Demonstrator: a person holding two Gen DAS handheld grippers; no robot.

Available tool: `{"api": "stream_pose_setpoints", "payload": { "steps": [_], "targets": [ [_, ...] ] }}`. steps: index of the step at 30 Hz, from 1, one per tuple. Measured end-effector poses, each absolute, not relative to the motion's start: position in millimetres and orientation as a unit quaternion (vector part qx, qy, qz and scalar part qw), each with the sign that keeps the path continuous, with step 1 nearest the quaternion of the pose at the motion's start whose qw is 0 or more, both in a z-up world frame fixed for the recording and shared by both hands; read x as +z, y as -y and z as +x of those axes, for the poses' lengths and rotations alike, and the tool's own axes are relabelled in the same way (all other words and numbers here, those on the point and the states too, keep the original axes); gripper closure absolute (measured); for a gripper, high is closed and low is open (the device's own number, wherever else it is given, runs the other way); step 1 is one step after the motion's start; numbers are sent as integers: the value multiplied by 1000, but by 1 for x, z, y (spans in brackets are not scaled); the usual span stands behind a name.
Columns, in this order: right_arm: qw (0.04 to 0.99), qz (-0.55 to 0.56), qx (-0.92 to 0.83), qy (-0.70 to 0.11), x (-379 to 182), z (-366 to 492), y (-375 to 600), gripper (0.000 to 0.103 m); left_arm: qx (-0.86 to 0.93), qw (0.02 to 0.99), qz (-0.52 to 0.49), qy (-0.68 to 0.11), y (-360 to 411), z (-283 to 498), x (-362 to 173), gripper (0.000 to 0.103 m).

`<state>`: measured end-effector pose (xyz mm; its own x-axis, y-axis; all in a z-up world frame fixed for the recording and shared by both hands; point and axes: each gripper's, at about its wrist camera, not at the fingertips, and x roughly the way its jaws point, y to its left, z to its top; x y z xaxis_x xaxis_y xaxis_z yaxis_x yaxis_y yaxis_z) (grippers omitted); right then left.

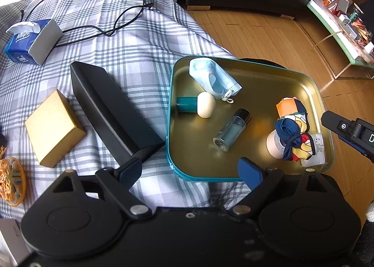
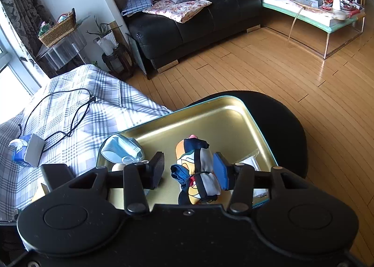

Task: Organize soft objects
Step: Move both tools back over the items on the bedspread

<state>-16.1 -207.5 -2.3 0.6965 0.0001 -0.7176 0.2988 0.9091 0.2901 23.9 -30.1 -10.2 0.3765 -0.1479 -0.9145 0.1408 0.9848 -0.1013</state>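
lying in the tin tray (image 1: 313, 93) — a knotted, multicoloured cloth bundle (image 1: 293, 131).

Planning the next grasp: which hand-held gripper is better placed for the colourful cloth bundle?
The right hand-held gripper: the cloth bundle sits between its fingers; the left hand-held gripper frames only tray rim.

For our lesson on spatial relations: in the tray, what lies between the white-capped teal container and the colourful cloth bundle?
A small glass bottle with a dark cap lies on its side between them, touching neither; the left wrist view shows it.
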Motion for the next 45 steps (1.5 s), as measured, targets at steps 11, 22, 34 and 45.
{"api": "stream_pose_setpoints", "payload": {
  "steps": [11, 22, 34, 45],
  "targets": [
    [906, 178, -74, -378, 6, -17, 193, 55, -84, 835, -18, -544, 7, 10, 3, 12],
    [914, 141, -48, -379, 21, -19, 156, 55, -59, 843, -51, -533, -46, -12, 16, 10],
    [917, 69, 42, -392, 31, -22, 69, 55, 15, 855, -82, -512, -133, -52, 32, 9],
    [906, 9, 119, -406, 33, -21, -16, 55, 85, 874, -104, -466, -206, -91, 56, 5]
  ]
}}
